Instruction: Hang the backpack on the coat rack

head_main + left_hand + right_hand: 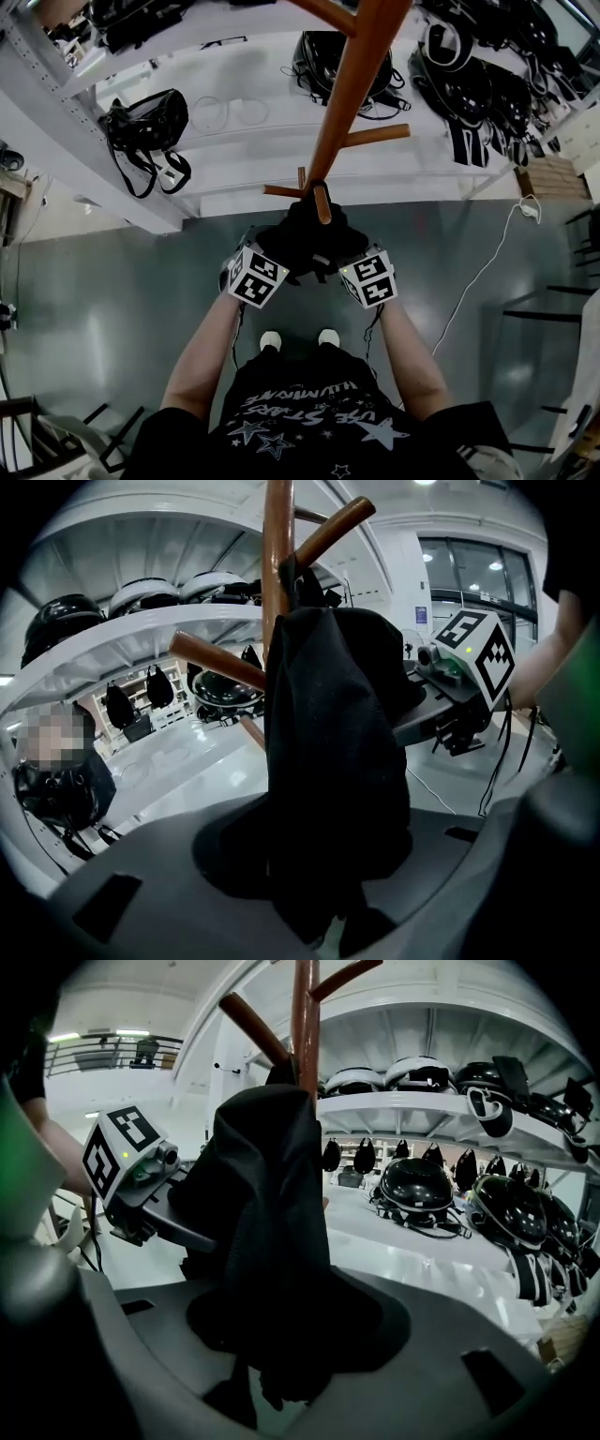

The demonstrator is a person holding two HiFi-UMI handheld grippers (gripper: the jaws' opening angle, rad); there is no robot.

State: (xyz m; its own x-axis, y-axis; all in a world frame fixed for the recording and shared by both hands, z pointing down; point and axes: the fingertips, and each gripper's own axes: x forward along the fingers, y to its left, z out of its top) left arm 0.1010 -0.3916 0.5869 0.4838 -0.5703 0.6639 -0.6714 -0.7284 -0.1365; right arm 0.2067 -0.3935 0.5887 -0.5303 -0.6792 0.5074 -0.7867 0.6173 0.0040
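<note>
A black backpack (309, 234) hangs by its top loop on a low peg (322, 202) of the wooden coat rack (352, 103). My two grippers flank it just below that peg. The left gripper (274, 248) reaches in from the left, and black fabric (328, 761) droops between its parted jaws. The right gripper (349, 248) comes in from the right, with fabric (272, 1232) likewise hanging in its gap. Floor shows beside the cloth in both gripper views, and neither pair of pads visibly presses it. Each gripper's marker cube appears in the other's view (473, 649) (127, 1147).
White shelving (225, 150) behind the rack carries black helmets (469, 84) and a black bag (141, 122). A white cable (487, 262) trails over the grey floor at right, near black chair frames (562, 309). My shoes (270, 339) stand below the backpack.
</note>
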